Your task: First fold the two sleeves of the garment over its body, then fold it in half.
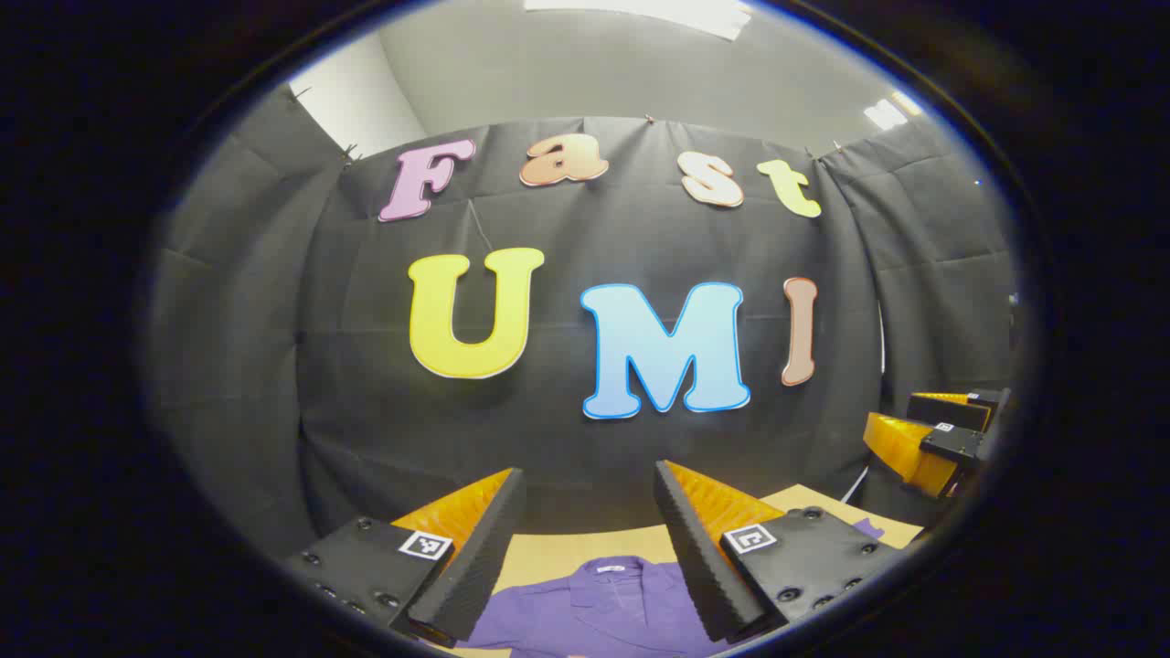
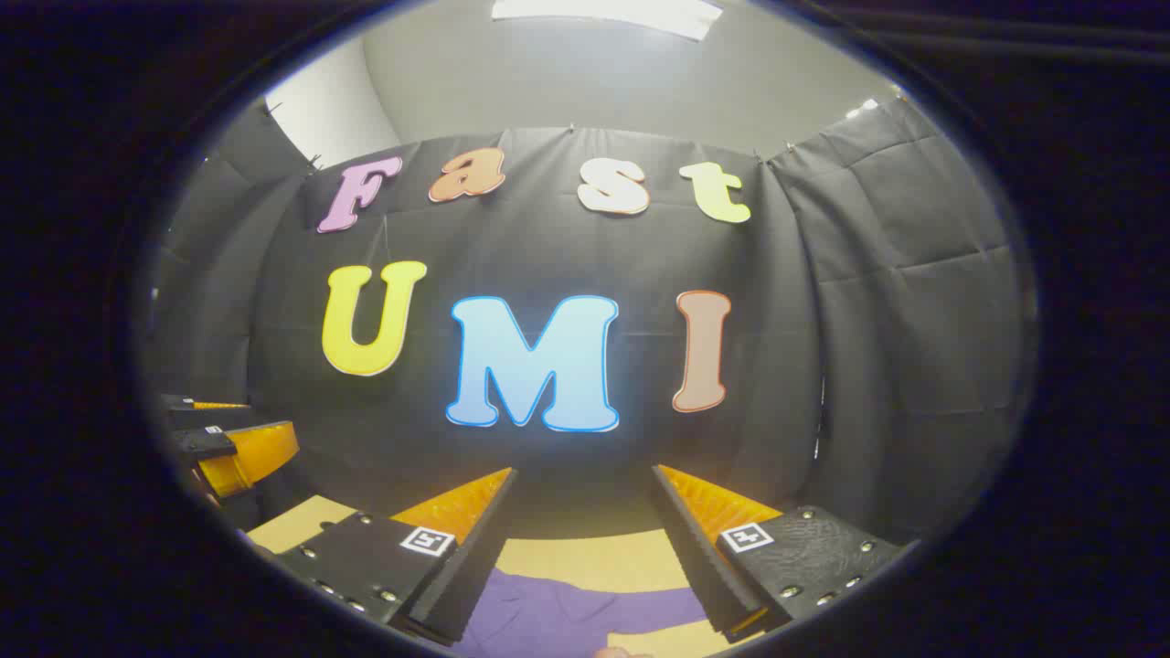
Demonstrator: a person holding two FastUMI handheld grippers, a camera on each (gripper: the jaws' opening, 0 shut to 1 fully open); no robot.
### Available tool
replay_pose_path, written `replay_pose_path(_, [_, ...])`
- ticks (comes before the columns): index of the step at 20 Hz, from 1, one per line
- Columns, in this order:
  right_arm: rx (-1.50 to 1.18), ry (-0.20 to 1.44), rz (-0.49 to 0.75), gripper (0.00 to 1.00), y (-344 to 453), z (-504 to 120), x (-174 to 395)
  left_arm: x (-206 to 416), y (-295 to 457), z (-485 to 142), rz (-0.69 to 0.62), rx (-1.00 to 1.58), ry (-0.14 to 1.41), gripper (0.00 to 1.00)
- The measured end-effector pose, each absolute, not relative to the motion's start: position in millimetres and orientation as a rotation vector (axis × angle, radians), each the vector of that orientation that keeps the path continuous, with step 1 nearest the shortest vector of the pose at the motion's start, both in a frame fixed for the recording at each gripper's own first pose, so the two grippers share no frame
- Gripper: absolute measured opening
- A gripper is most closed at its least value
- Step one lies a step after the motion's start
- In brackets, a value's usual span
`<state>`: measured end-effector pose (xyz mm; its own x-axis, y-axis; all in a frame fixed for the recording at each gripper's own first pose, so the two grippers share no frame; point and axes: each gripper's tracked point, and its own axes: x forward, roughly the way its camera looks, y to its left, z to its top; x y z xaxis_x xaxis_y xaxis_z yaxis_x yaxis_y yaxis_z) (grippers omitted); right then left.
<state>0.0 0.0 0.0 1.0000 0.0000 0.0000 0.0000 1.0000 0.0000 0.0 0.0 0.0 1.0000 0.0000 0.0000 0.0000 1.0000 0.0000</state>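
A purple collared garment point(image 1: 608, 603) lies flat on a tan table point(image 1: 558, 550), its collar toward the booth wall, seen low in the left gripper view between my left gripper's fingers. My left gripper point(image 1: 585, 548) hangs open above it, holding nothing. In the right gripper view a purple part of the garment point(image 2: 567, 614), likely a sleeve, spreads across the table point(image 2: 594, 559) below my right gripper point(image 2: 580, 548), which is open and well above the cloth. Each view also catches the other gripper off to the side: the right gripper point(image 1: 941, 439) and the left gripper point(image 2: 224, 443).
The black cloth wall point(image 1: 585, 366) closes the table on the far side and both flanks. Tan tabletop shows beyond the collar and beside the sleeve point(image 2: 292, 523).
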Motion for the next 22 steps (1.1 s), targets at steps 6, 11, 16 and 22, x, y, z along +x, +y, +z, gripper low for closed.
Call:
replay_pose_path(6, [-0.01,0.009,0.044,0.9,6,-3,6,3,3,5,0.018,0.026,-0.016,0.94])
replay_pose_path(11, [0.0,0.004,0.065,0.89,6,-1,3,-2,7,2,0.04,0.011,-0.004,0.94])
replay_pose_path(16, [0.023,0.036,0.074,0.9,2,-12,2,-6,8,4,0.052,0.019,-0.006,0.94])
replay_pose_path(22, [0.027,0.06,0.079,0.9,-7,-22,5,-7,10,-1,0.072,0.015,0.009,0.91])
